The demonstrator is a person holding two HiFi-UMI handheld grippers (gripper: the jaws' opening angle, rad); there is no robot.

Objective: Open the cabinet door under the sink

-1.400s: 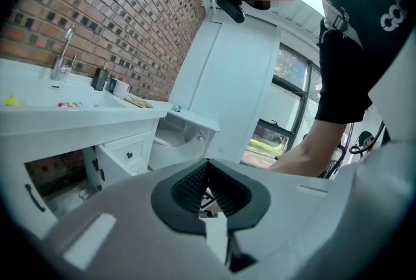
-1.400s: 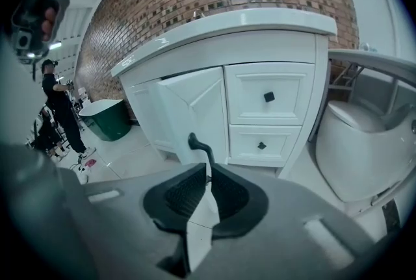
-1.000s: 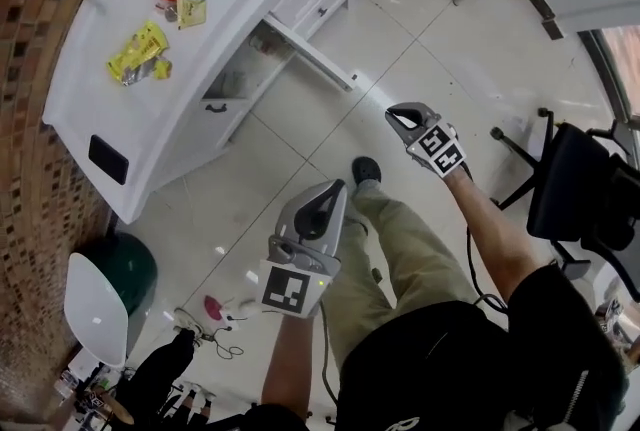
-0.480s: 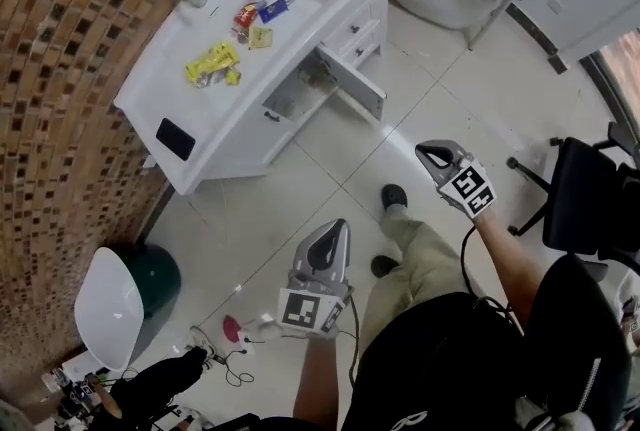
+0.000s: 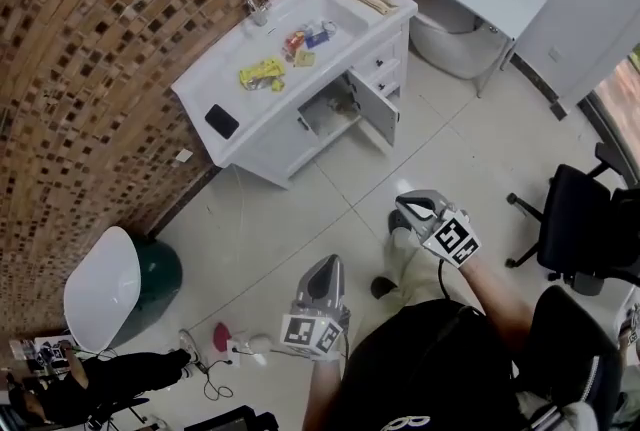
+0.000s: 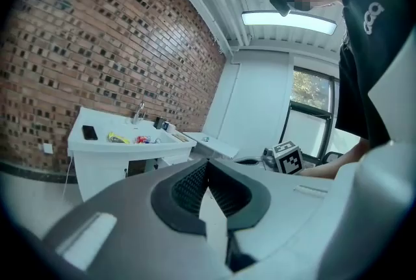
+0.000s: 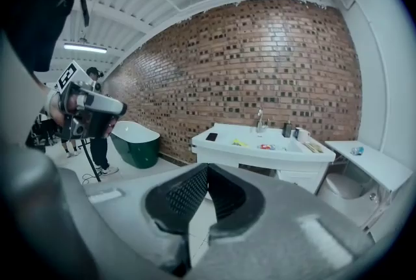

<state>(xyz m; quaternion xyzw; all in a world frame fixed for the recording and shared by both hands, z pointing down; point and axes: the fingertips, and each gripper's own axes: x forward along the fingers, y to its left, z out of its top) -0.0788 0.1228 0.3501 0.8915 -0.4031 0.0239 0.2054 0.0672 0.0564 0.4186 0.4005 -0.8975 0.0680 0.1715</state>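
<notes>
**Head view with both gripper views: state of the cabinet door.** The vanity (image 5: 250, 114) stands against the brick wall, with its sink (image 5: 335, 14) set into the top. The cabinet door (image 5: 378, 116) under the sink is already swung out from the vanity front. This leaves the dark opening (image 5: 330, 114) exposed, so the task's aim appears to be met.

You stand well apart from the vanity, out on the tiles in front of it. You hold the left gripper (image 5: 327, 265) and the right gripper (image 5: 407, 205) close to your body, far from the door. Each gripper's own view shows its jaws pressed together with nothing between them.

The step in hand is judged to be confirming and finishing.
- Keep both pairs of jaws closed and both grippers away from the vanity, so nothing knocks the door back.
- If the door needs to go wider, walk up to the vanity first.
- Part the jaws of one gripper only when you are beside the door.
- Take the door edge farthest from the vanity front and draw it round its hinge arc, not straight out.
- Keep the other gripper clear of the drawers (image 5: 385, 64) beside the opening.

The door's handle is too small to make out from here.
</notes>
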